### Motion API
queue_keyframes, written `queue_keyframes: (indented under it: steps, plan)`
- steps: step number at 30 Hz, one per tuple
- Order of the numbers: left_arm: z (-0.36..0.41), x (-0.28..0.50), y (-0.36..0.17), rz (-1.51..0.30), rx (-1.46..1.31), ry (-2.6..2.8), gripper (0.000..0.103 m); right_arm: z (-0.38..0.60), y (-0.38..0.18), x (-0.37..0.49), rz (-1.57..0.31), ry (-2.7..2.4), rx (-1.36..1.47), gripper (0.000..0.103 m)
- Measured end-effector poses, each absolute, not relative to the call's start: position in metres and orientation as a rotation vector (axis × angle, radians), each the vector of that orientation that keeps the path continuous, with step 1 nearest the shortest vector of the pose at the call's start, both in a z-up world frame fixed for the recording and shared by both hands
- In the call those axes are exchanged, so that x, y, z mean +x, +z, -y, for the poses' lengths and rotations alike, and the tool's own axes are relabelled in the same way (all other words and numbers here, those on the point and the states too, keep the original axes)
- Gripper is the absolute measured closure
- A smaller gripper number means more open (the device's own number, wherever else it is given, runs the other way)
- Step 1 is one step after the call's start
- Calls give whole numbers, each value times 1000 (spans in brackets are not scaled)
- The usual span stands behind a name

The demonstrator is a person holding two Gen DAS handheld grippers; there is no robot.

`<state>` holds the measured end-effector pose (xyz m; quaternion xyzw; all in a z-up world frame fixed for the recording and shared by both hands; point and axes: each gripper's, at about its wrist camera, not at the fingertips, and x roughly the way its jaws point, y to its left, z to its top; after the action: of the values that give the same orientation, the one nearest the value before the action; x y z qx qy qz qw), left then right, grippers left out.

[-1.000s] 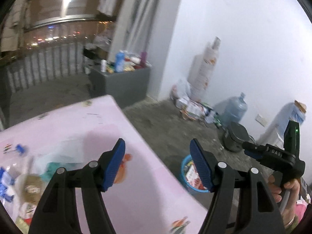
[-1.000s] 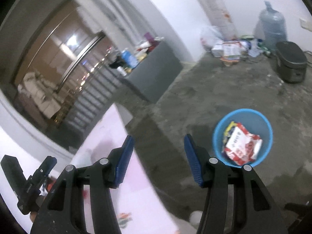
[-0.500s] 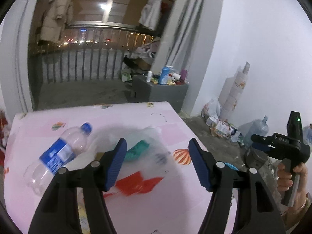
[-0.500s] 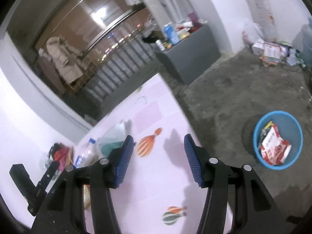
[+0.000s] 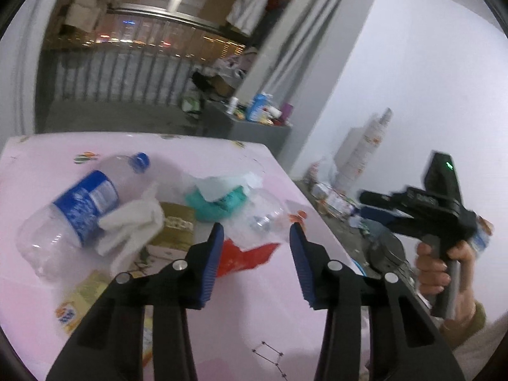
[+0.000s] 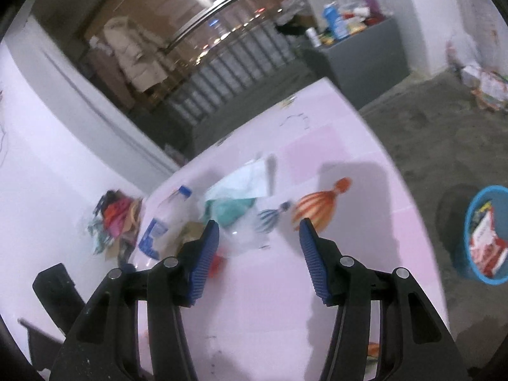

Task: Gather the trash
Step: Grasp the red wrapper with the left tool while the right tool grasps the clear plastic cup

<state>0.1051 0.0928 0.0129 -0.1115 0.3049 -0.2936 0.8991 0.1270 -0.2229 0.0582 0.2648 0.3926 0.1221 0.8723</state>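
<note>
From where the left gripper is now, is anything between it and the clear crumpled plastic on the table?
Nothing visible blocks it. The left gripper is open, and the clear plastic lies right ahead on the pink table, overlapping a red wrapper.

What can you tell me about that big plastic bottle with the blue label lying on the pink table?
The plastic bottle is clear, seemingly empty, with a blue cap and a blue wrap label with white print. It lies on its side on the pink tablecloth, cap pointing toward the far edge. A crumpled white tissue rests against its label. Neither gripper touches it.
</note>
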Motion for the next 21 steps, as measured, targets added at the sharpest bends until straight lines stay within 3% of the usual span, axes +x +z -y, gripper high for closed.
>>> queue_keyframes:
  steps: [13,21]
  plan:
    - [-67,118,-14,-721,-90,-697,62,170,32,172,-938,491,571,55]
    - [-60,128,-30,-753,-54,-683,62,163,16,184,-983,534,578,64]
